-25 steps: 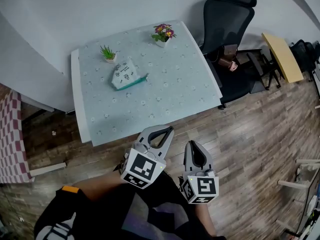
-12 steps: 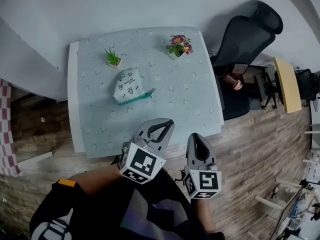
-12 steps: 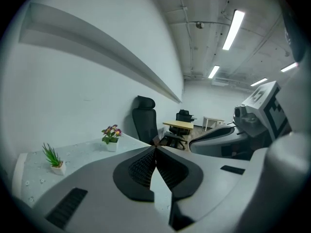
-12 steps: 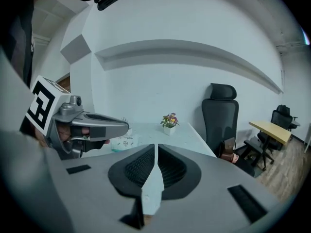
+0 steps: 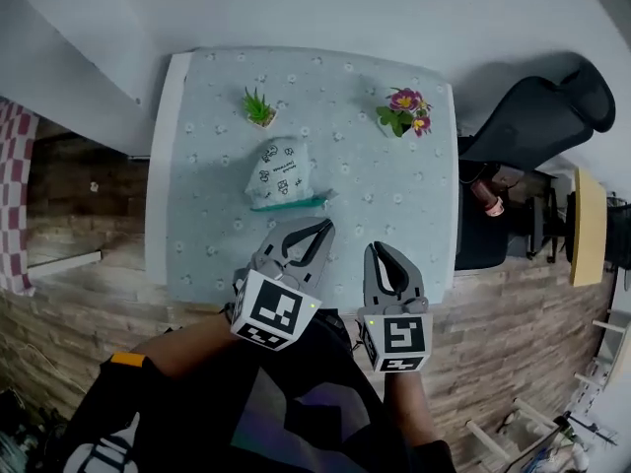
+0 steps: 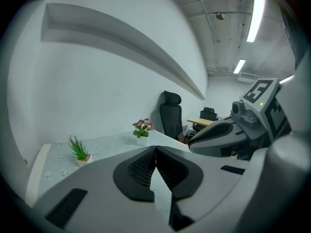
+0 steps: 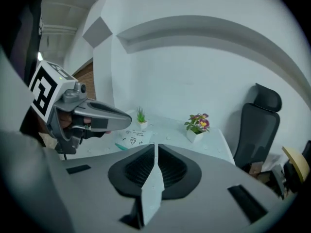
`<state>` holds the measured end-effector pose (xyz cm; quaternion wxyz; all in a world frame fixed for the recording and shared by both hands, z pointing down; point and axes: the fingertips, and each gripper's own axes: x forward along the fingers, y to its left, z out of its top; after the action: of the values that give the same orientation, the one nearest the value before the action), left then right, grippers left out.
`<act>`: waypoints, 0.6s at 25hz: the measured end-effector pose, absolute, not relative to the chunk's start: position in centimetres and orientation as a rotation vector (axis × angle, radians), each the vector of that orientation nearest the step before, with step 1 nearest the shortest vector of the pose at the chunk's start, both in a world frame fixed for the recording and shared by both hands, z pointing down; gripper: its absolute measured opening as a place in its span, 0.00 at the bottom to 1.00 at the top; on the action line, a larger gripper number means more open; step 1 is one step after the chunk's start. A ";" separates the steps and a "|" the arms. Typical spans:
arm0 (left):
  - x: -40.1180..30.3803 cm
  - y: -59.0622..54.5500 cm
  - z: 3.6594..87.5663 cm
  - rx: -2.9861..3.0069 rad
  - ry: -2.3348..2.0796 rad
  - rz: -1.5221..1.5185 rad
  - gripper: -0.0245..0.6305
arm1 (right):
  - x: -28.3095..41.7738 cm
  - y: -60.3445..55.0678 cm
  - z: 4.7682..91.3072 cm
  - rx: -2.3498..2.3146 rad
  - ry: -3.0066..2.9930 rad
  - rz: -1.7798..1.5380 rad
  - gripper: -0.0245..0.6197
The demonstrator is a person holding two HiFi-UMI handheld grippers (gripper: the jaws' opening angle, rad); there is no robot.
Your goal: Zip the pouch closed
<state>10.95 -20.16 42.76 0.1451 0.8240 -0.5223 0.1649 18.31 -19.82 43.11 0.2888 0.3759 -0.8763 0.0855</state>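
The white printed pouch [image 5: 280,172] with a teal zipper edge [image 5: 292,203] lies on the pale flowered table [image 5: 207,225], left of the middle. In the right gripper view the pouch [image 7: 134,139] shows small, beyond the jaws. My left gripper [image 5: 326,227] hovers over the table's near part, just below the pouch's zipper edge, shut and empty. My right gripper [image 5: 374,249] is beside it at the near edge, also shut with nothing in it. The left gripper view does not show the pouch; its jaws [image 6: 155,148] meet at the tips.
A small green plant [image 5: 259,108] and a pot of pink flowers [image 5: 404,110] stand at the table's far side. A black office chair [image 5: 537,126] is to the right of the table. A white wall runs behind; wooden floor surrounds the table.
The table has come nearer and swung under the grippers. Both gripper tips now reach over its near edge; before they hung over the floor. The pouch has not moved on the table.
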 end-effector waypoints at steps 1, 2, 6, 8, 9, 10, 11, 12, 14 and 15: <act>10.3 -20.6 43.1 2.342 -1.548 0.482 0.05 | 17.7 -20.4 43.8 0.943 -2.348 0.208 0.07; 9.7 -21.1 43.4 2.305 -1.594 0.489 0.05 | 17.1 -20.9 44.4 0.879 -2.355 0.186 0.07; 8.1 -22.0 45.2 2.101 -1.760 0.493 0.05 | 15.7 -23.1 47.3 0.600 -2.359 0.071 0.12; 7.8 -22.2 46.3 2.013 -1.810 0.501 0.05 | 15.1 -24.5 48.4 0.476 -2.349 -0.012 0.14; 7.7 -22.3 47.0 1.975 -1.830 0.509 0.05 | 14.8 -25.1 49.0 0.416 -2.338 -0.061 0.15; 7.6 -22.3 47.6 1.940 -1.850 0.516 0.05 | 14.4 -25.6 49.6 0.356 -2.325 -0.112 0.15; 7.4 -22.3 48.2 1.906 -1.870 0.522 0.05 | 14.1 -25.9 50.3 0.296 -2.310 -0.159 0.16; 7.3 -22.3 48.8 1.874 -1.888 0.526 0.05 | 13.8 -26.0 51.0 0.238 -2.295 -0.198 0.17; 7.1 -22.1 50.1 1.822 -1.915 0.523 0.05 | 13.5 -26.0 52.6 0.136 -2.261 -0.264 0.18; 7.0 -22.0 50.7 1.801 -1.921 0.518 0.05 | 13.3 -26.0 53.4 0.091 -2.242 -0.294 0.18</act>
<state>7.00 -21.97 50.73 0.2268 0.6536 -0.6972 0.1878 13.34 -25.97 53.40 0.4255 0.0364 -0.8966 -0.1176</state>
